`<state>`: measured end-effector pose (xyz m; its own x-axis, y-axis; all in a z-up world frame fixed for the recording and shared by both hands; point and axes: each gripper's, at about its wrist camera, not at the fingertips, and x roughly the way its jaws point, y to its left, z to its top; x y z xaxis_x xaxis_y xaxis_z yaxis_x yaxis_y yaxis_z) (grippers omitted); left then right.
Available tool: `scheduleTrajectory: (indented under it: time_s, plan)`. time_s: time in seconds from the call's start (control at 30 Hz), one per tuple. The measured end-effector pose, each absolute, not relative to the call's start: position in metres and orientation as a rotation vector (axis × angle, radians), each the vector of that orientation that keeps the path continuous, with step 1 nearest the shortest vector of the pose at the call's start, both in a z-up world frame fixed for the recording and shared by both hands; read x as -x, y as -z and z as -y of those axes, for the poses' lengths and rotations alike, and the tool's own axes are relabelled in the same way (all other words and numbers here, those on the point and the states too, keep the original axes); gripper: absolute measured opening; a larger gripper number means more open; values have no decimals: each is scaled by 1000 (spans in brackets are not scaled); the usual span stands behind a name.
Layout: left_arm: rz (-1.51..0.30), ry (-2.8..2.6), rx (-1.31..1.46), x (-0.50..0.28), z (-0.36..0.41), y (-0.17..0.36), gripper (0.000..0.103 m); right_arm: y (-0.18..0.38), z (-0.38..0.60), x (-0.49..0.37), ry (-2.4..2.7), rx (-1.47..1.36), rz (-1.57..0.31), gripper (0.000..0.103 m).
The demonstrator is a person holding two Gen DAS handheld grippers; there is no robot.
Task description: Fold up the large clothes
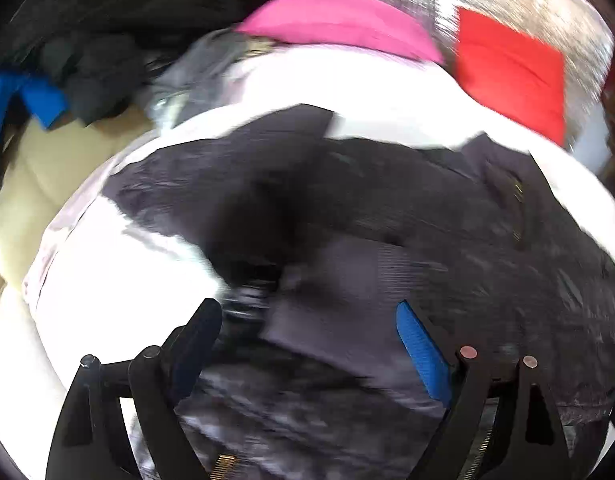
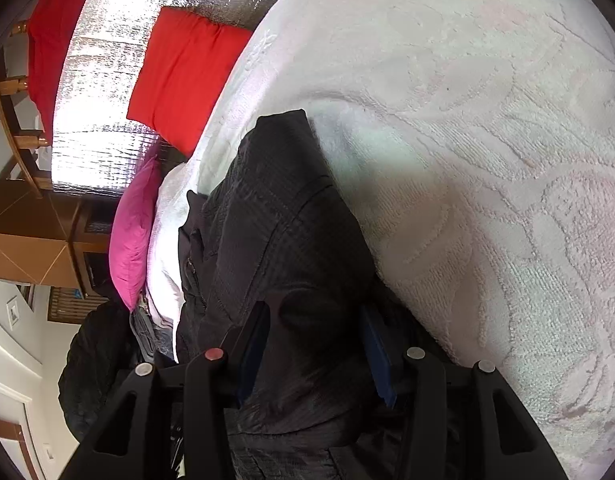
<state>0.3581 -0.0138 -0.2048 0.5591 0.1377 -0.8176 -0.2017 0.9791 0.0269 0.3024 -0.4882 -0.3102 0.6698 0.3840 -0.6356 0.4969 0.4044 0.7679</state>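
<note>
A dark quilted jacket (image 1: 387,208) lies spread on a white textured bedspread (image 1: 107,264); the left wrist view is blurred by motion. My left gripper (image 1: 307,320) is open just above the jacket, its blue-padded fingers (image 1: 421,354) wide apart with dark fabric between them. In the right wrist view the jacket (image 2: 275,216) bunches up against the bedspread (image 2: 487,160). My right gripper (image 2: 313,320) is partly open, with a thick fold of the jacket between its fingers (image 2: 373,344); whether the pads press it I cannot tell.
A pink pillow (image 1: 339,24) and a red pillow (image 1: 511,72) lie at the bed's head against a silver foil panel (image 2: 107,80). A pile of dark and blue clothes (image 1: 87,48) sits at the left. Wooden furniture (image 2: 31,248) stands beyond the bed.
</note>
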Motion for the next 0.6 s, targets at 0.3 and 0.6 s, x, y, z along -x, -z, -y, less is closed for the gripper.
scheduleTrajectory:
  time_s: [0.3, 0.6]
  plan:
    - [-950, -224, 84, -362, 4, 222, 90, 264, 472, -295, 136, -952, -752, 51]
    - [-1050, -253, -151, -377, 44, 247, 89, 268, 444, -320, 262, -749, -903, 51]
